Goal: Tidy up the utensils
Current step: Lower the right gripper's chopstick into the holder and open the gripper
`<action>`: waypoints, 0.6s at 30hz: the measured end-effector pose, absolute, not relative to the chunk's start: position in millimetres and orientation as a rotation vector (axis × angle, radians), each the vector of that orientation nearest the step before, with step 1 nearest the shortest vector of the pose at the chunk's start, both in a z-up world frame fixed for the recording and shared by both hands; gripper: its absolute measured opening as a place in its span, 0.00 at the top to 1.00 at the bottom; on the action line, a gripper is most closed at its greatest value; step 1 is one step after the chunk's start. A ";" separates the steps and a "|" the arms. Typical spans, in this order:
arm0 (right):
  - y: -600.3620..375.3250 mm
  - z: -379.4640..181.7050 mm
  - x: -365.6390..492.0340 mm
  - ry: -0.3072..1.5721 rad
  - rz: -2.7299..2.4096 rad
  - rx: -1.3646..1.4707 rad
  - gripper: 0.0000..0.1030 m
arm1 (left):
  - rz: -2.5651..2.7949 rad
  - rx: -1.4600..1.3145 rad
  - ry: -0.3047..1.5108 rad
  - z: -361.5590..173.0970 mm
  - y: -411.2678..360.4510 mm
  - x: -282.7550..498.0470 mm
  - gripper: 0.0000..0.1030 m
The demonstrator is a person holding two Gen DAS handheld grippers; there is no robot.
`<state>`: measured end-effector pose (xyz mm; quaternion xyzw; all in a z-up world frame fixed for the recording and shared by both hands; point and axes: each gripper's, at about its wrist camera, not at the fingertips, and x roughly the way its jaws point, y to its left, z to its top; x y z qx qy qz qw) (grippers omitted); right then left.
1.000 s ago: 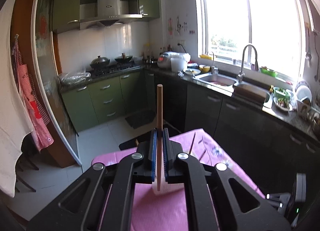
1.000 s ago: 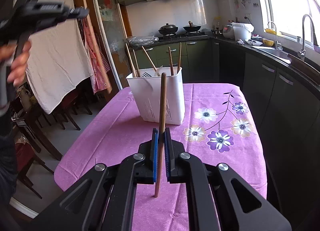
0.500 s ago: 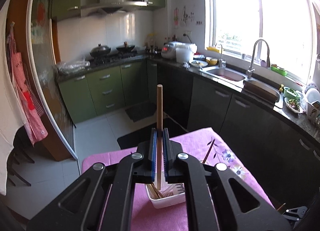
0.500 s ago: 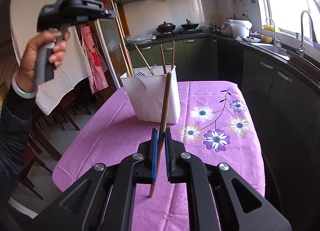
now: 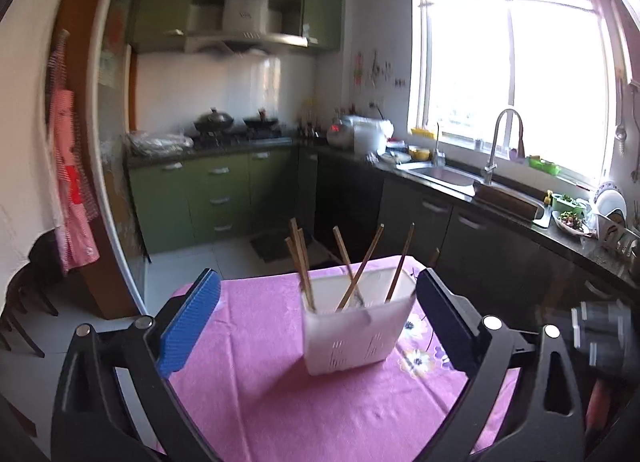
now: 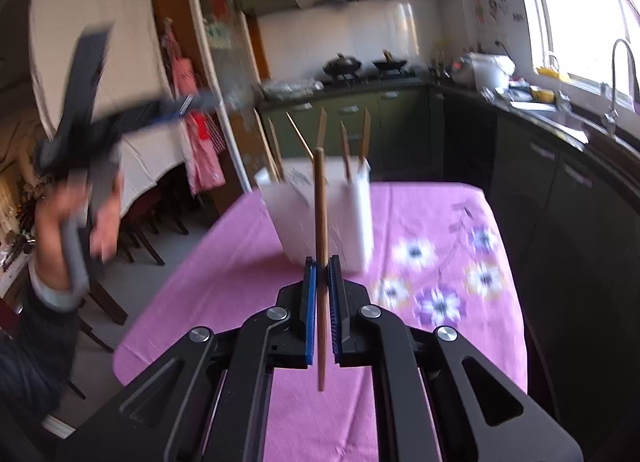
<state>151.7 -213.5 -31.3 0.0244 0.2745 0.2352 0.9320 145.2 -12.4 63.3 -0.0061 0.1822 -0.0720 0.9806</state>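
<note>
A white slotted utensil holder [image 5: 360,326] stands on the pink flowered tablecloth [image 5: 260,382] with several wooden chopsticks [image 5: 302,262] leaning in it. My left gripper [image 5: 316,278] hangs just before and above it. Its jaws are opening wide and the blue pads [image 5: 188,326] touch nothing. In the right wrist view that left gripper [image 6: 120,118] is a blur at the upper left, held by a hand [image 6: 100,222]. My right gripper [image 6: 322,262] is shut on one upright wooden chopstick [image 6: 320,202], short of the holder [image 6: 356,214].
A dark counter with a sink [image 5: 448,178] and tap runs along the right under the window. Green cabinets [image 5: 216,202] and the stove stand at the back. Dark chairs [image 6: 136,222] sit left of the table. The tablecloth's edge [image 6: 168,286] falls away at the left.
The left gripper has dropped toward the holder and opened; the chopstick it held is out of its jaws. The right gripper's chopstick has swung from slanted to upright.
</note>
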 end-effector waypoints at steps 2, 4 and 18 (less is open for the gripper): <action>-206.8 -10.1 156.6 0.514 0.495 0.043 0.93 | -0.109 -0.018 0.313 56.1 -2.8 112.5 0.07; -198.4 14.1 164.9 0.463 0.515 0.045 0.93 | -0.077 -0.014 0.273 51.0 2.9 86.9 0.07; -149.4 101.9 249.5 0.242 0.407 0.054 0.93 | 0.041 -0.213 0.293 16.3 67.0 32.6 0.07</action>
